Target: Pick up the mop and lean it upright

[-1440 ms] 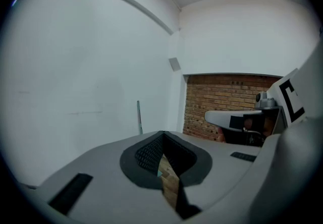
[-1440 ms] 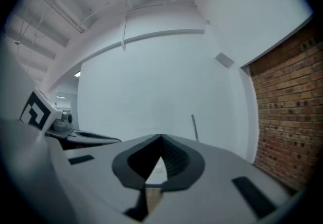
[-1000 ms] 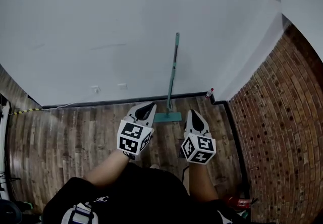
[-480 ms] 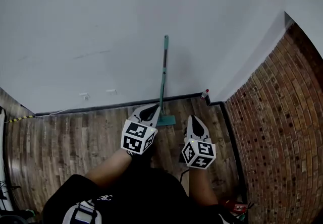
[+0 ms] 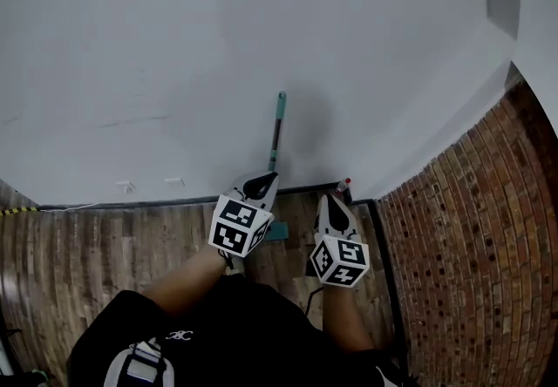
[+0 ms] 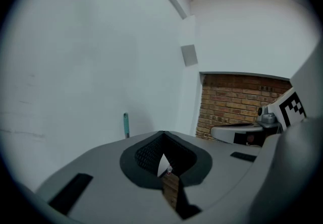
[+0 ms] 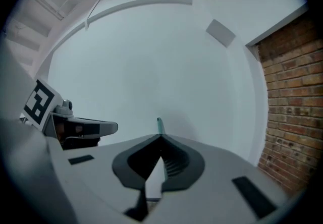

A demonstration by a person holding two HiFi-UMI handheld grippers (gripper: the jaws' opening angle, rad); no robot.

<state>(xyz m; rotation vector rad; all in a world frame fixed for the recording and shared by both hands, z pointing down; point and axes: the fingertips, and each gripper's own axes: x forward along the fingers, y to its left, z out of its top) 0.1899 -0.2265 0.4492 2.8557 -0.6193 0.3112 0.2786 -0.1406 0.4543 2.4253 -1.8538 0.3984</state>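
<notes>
The mop stands upright against the white wall; its teal-tipped handle [image 5: 276,125] rises above my left gripper, and the teal mop head [image 5: 278,231] rests on the wood floor, partly hidden behind that gripper. My left gripper [image 5: 265,177] is shut and empty, its tip in front of the lower handle; whether it touches the handle I cannot tell. My right gripper [image 5: 333,197] is shut and empty, to the right of the mop head. The handle's top shows over the left gripper's [image 6: 161,133] jaws as a teal stick [image 6: 125,124] and just above the right gripper's [image 7: 161,137] jaws [image 7: 159,125].
A brick wall [image 5: 471,237] closes the right side and meets the white wall at a corner. A small red-capped bottle [image 5: 344,187] stands on the floor by that corner. Wall sockets [image 5: 174,181] sit low at the left. A dark skirting runs along the floor.
The view has closed in on the wall. Both grippers now sit nearer the mop, and the left gripper has come to overlap its lower handle. The mop still leans on the wall.
</notes>
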